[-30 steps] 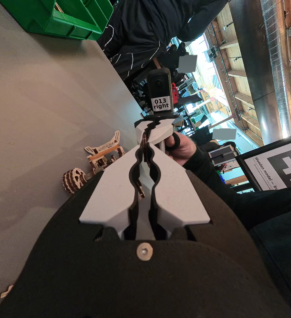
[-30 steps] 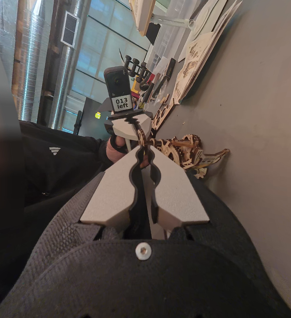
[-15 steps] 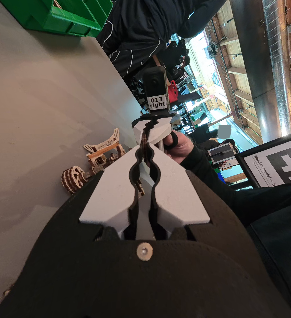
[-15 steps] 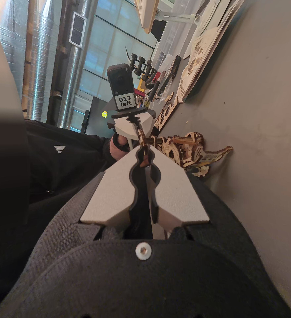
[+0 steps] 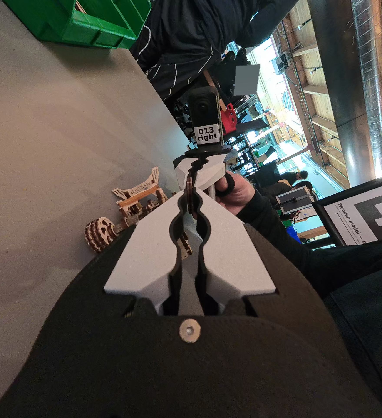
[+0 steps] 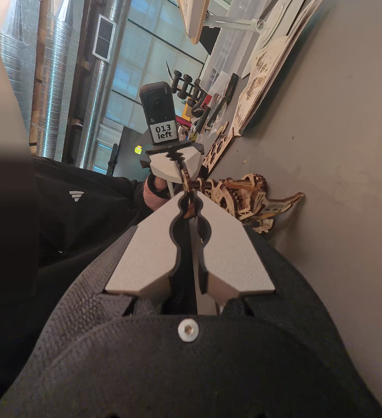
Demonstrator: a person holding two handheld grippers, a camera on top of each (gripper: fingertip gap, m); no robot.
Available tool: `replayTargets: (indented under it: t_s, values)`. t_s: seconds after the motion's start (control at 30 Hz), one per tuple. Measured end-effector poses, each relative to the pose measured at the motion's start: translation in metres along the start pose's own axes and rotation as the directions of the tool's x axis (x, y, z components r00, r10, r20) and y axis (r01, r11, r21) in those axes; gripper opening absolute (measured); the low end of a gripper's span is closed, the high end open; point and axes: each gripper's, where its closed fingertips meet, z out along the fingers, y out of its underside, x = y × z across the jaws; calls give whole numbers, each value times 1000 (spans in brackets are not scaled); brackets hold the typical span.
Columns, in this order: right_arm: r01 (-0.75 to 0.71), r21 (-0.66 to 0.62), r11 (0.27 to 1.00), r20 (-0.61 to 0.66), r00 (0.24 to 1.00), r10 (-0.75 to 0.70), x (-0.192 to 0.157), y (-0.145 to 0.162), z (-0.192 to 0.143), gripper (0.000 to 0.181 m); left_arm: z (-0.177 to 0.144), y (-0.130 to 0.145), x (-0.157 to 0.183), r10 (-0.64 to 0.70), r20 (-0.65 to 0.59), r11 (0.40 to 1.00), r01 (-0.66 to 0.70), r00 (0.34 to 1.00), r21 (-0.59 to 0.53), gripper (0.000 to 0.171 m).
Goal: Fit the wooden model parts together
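Observation:
My left gripper (image 5: 190, 197) is shut on a thin wooden gear (image 5: 189, 201), seen edge-on between its tips. The right wrist view shows that gear (image 6: 185, 181) on a short axle (image 6: 195, 182) running to the wooden model car (image 6: 242, 199), which lies on the grey table (image 6: 343, 158). My right gripper (image 6: 189, 197) faces the left one tip to tip and is shut on a small wooden part (image 6: 189, 209). The model (image 5: 138, 203) and its ribbed wheel (image 5: 99, 233) show beside my left fingers. Where the two held parts meet is hidden.
A green bin (image 5: 83, 20) stands at the far table edge, with a person in dark clothes behind it. Flat laser-cut wooden sheets (image 6: 264, 79) and small clutter lie farther along the table. A framed sign (image 5: 361, 217) stands to the right. My left and right fingertips are right by each other.
Both grippers stay shut and tip to tip. The views have tilted slightly. The model has not visibly moved.

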Motion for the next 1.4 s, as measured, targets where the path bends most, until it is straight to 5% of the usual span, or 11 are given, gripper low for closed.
replayTargets:
  t_s: [0.3, 0.4, 0.5, 0.67, 0.77, 0.97, 1.2, 1.4]
  values:
    - [77, 26, 997, -3, 997, -77, 0, -13, -3, 5, 3, -3, -2, 0, 8, 1000, 0, 1000, -19, 0]
    - [162, -35, 986, -45, 985, -163, 8, -10, -4, 23, 3, -4, -2, 6, 19, 1000, -6, 1000, -27, 0]
    - [327, -98, 940, -95, 937, -336, 9, -8, -1, 37, 4, -5, -3, -5, 21, 999, 6, 1000, -34, 0]
    - [541, -206, 815, -200, 792, -577, 6, -5, 8, 31, 5, -8, -5, -23, 30, 999, 24, 999, -36, 1]
    - [526, -181, 831, -213, 804, -555, 6, -7, 9, 14, 5, -8, -5, -18, 36, 999, 20, 999, -42, 0]
    - [589, -143, 795, -154, 780, -606, 3, -7, 13, 29, 3, -12, -8, -22, 52, 999, 24, 998, -29, 1]
    - [659, -162, 734, -202, 706, -679, 9, -9, 13, 18, 2, -11, -8, -36, 53, 999, 38, 998, -32, 1]
    - [634, -130, 763, -191, 739, -646, 9, -9, 14, 14, 0, -12, -9, -84, 48, 996, 86, 995, -27, 1]
